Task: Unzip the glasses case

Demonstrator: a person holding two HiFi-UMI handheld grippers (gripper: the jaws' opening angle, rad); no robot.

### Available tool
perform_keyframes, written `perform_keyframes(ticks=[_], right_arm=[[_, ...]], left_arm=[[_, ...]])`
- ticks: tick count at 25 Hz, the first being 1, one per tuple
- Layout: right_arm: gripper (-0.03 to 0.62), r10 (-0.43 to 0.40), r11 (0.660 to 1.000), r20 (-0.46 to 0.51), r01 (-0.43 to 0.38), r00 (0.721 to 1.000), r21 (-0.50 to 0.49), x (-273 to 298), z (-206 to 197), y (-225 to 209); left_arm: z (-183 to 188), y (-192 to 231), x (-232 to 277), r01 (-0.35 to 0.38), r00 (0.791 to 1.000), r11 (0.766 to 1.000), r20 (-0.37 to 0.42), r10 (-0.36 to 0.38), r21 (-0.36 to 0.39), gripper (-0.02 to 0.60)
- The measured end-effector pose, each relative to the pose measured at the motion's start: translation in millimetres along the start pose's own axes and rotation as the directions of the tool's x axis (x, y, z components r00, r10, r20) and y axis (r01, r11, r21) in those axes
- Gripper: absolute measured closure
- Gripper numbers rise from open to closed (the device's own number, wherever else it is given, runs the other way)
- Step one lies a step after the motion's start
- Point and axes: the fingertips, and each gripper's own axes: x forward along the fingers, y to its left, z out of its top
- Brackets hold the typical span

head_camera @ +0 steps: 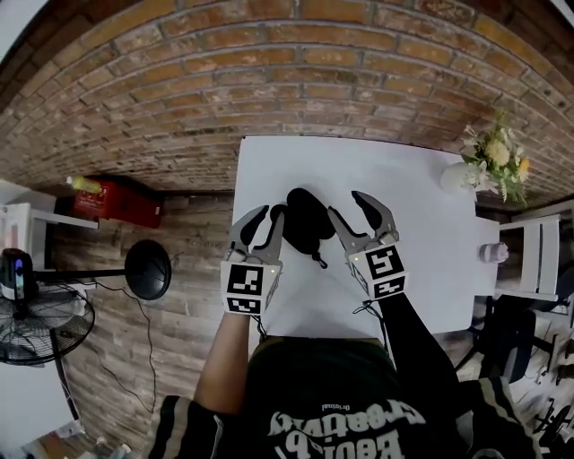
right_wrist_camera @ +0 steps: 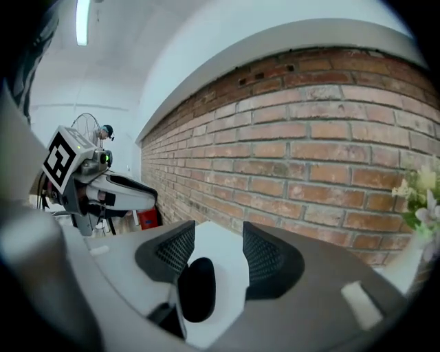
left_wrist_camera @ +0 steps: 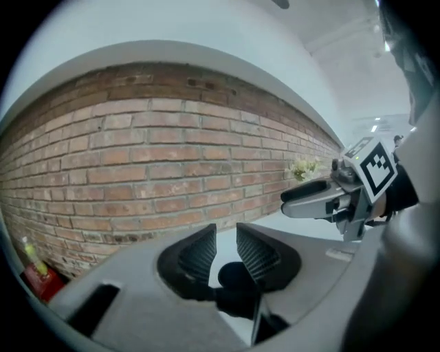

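On table [head_camera: 404, 179]: black case [head_camera: 309, 222], near centre. At its 9 o'clock, left gripper [head_camera: 269, 215]; at 3 o'clock, right gripper [head_camera: 348, 206]. Jaws of all 2 apart, clamping nothing.

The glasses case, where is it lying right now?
In the head view the glasses case lies on the white table, between the left gripper and the right gripper, held by neither.

Red brick wall [head_camera: 296, 72] runs behind the white surface [head_camera: 430, 269]. Vase of pale flowers [head_camera: 491, 163] stands at its far right corner. White chair [head_camera: 536, 255] just beside the right edge. To the left: standing fan [head_camera: 40, 327], red object [head_camera: 112, 202] against the wall. Ceiling strip light [right_wrist_camera: 82, 20] is lit.
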Motion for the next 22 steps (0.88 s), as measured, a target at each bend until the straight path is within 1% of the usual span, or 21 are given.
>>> perform_keyframes(ticks=[3,7,9,10,13,16,17,19,20,21,22], right_arm=[[0.361,-0.029,1.000,0.078,0.029,0.997,0.004,-15,35,-4],[0.361,-0.055,0.998,0.157,0.057,0.986,-0.003,-35,72,-5],[0.361,-0.066,0.998,0.188,0.069,0.980,-0.006,-44,86,-6],[0.361,-0.071,0.997,0.203,0.075,0.977,-0.009,-48,93,-6],[0.361,-0.091,0.995,0.250,0.100,0.964,-0.024,-59,111,-6],[0.362,-0.109,0.991,0.271,0.124,0.956,-0.041,-64,118,-4],[0.378,-0.111,0.991,0.272,0.128,0.956,-0.045,-65,119,-3],[0.440,-0.113,0.989,0.267,0.133,0.957,-0.058,-67,118,-1],[0.493,-0.112,0.989,0.265,0.133,0.958,-0.066,-68,118,1],[0.573,-0.108,0.989,0.263,0.131,0.959,-0.074,-69,118,3],[0.582,-0.101,0.989,0.262,0.126,0.960,-0.080,-69,119,5]], left_arm=[[36,4,-9,-0.004,0.998,1.000,0.065,0.003,0.021,0.477],[78,10,-23,-0.023,0.988,0.999,0.151,0.017,0.034,0.471],[96,13,-31,-0.044,0.981,0.998,0.192,0.035,0.039,0.443],[104,14,-34,-0.052,0.977,0.998,0.211,0.041,0.046,0.442],[122,13,-43,-0.056,0.967,0.995,0.252,0.034,0.078,0.439],[125,10,-47,-0.043,0.964,0.995,0.263,0.018,0.090,0.462],[125,8,-48,-0.041,0.964,0.995,0.264,0.016,0.091,0.475],[127,8,-51,-0.052,0.961,0.994,0.277,0.025,0.093,0.497],[128,9,-54,-0.065,0.957,0.994,0.287,0.036,0.091,0.509],[130,11,-56,-0.078,0.954,0.993,0.298,0.048,0.089,0.526],[132,13,-59,-0.088,0.950,0.992,0.308,0.057,0.089,0.553]])
